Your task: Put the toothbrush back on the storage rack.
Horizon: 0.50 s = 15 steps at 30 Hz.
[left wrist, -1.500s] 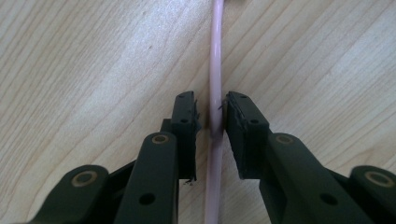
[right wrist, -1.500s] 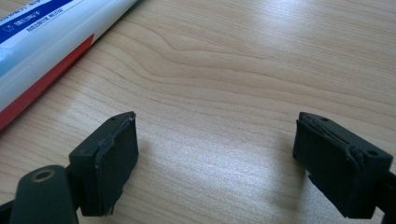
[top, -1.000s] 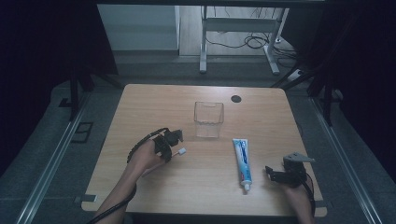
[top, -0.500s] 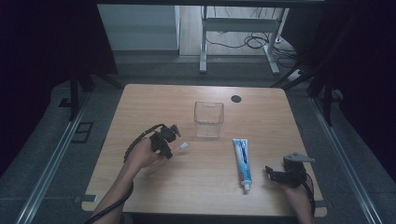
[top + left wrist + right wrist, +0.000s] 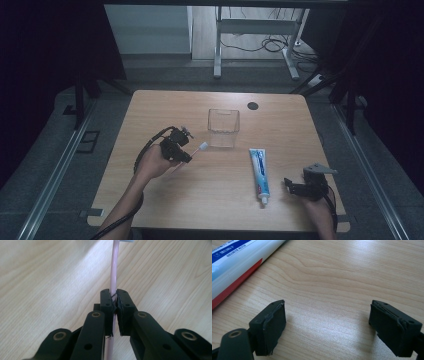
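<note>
My left gripper (image 5: 181,149) is shut on the thin pink handle of a toothbrush (image 5: 198,148), whose white head points toward a clear plastic cup (image 5: 223,128). In the left gripper view the pads (image 5: 108,305) pinch the pink toothbrush handle (image 5: 114,272) above the wooden table. A white and blue toothpaste tube (image 5: 260,169) lies flat right of centre. My right gripper (image 5: 292,186) rests near the table's front right, just right of the tube's cap, its jaws open. In the right gripper view the gripper (image 5: 328,325) stands wide over bare wood, with the tube (image 5: 237,257) at the upper left.
A small black disc (image 5: 253,105) lies near the table's far edge. The wooden table (image 5: 150,110) ends close behind the cup. Beyond it stand a metal frame and cables on the floor. Dark curtains flank both sides.
My left gripper has lifted the toothbrush off the table and carried it a little toward the cup. The right gripper has kept still.
</note>
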Motion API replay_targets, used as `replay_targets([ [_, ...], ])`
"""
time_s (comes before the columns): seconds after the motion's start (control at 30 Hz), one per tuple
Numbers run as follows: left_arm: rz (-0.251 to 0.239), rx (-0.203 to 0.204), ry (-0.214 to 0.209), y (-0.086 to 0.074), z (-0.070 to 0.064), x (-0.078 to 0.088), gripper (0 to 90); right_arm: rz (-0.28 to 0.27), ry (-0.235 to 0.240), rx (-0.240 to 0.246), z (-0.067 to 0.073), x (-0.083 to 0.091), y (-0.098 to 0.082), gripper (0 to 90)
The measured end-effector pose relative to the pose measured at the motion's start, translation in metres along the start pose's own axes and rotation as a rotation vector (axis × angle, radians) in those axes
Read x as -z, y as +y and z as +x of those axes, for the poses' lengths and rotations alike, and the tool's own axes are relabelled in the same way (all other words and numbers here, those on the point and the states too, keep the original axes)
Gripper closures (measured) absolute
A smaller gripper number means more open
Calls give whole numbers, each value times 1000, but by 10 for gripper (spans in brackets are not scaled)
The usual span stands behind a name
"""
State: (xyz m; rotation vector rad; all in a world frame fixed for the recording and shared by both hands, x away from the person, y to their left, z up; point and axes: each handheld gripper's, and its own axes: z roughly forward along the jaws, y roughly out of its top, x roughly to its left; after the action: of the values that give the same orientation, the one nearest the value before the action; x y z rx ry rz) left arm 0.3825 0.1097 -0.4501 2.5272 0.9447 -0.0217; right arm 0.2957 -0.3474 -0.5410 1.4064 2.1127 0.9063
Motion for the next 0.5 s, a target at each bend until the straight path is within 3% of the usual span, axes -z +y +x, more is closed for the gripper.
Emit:
replay_targets([
  [0.03, 0, 0, 0, 0, 0, 0, 842, 0, 0, 0, 0, 0, 0, 139],
  [0.13, -62, -1, -21, 2, -3, 8, 842, -1, 0, -2, 0, 0, 0, 139],
  [0.23, -85, -12, -19, 4, -4, 12, 842, 0, 0, -1, 0, 0, 0, 139],
  [0.4, -177, -23, -14, 10, -6, 24, 842, -1, 0, -1, 0, 0, 0, 139],
  [0.5, -205, -23, -11, 13, -6, 27, 842, 0, 1, -2, 1, 0, 0, 139],
])
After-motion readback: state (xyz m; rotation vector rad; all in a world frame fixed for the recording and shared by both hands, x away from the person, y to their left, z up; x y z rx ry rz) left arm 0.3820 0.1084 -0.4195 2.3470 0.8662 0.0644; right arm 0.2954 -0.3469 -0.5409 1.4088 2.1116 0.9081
